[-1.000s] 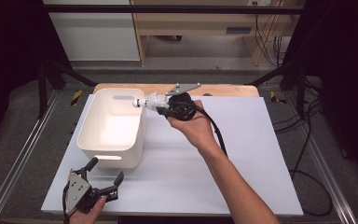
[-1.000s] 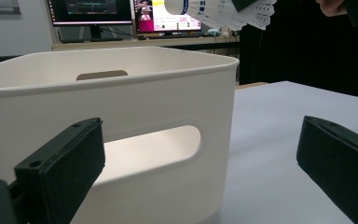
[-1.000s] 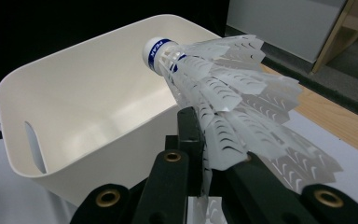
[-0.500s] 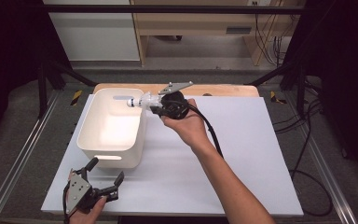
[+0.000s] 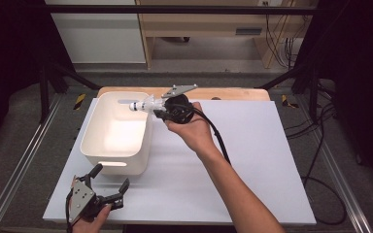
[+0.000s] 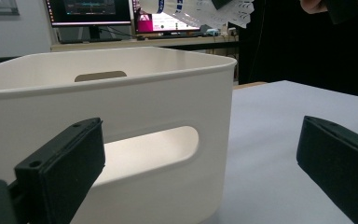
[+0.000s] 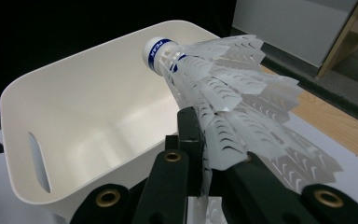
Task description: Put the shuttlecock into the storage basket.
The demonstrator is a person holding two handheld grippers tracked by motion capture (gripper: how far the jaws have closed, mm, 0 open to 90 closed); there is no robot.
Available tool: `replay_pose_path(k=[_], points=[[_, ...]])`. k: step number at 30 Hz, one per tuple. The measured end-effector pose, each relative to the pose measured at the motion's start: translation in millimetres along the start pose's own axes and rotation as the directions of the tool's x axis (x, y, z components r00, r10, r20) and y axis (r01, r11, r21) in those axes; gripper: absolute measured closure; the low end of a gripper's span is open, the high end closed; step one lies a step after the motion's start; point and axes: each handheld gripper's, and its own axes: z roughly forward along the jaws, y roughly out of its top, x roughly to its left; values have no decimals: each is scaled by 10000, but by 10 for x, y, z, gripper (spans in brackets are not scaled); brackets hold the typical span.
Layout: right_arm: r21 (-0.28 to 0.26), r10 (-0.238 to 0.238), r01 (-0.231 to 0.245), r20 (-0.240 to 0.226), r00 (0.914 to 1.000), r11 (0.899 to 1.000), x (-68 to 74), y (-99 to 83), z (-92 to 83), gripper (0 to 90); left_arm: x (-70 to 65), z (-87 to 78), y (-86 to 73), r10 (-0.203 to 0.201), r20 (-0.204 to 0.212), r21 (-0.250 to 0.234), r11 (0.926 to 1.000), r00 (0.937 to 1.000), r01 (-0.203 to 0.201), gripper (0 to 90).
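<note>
A white shuttlecock (image 5: 144,104) with a blue band on its cork (image 7: 157,52) is held in my right gripper (image 5: 161,109), which is shut on its feather skirt. It hangs above the far right rim of a white plastic bin (image 5: 118,132), cork pointing over the bin. The bin (image 7: 88,107) looks empty inside. My left gripper (image 5: 108,183) rests open on the white board near its front left edge, just in front of the bin. Its two pads (image 6: 60,163) stand wide apart, facing the bin's handle slot (image 6: 154,147). The shuttlecock (image 6: 200,10) appears at the top of that view.
A white board (image 5: 252,155) covers the table, with a wooden strip (image 5: 233,93) along its far edge. Metal frame rails run down both sides. A black cable (image 5: 218,136) trails from the right gripper along the forearm.
The right gripper has carried the shuttlecock slightly further left and away, over the bin's rim. The left gripper has stayed where it was.
</note>
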Motion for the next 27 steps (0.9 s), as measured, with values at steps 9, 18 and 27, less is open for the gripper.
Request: replay_pose_path(k=[9, 18, 27], points=[[-83, -82, 81, -141, 9999, 9999, 42, 18, 53, 893, 4, -3, 2, -15, -14, 3, 10000, 10000, 15, 10], [-184, -277, 273, -223, 9994, 9995, 126, 65, 118, 893, 5, -7, 3, -46, -23, -29, 10000, 10000, 46, 10], [-159, -406, 402, -286, 9988, 9991, 188, 82, 182, 893, 8, -8, 4, -51, -28, -40, 10000, 10000, 51, 10]])
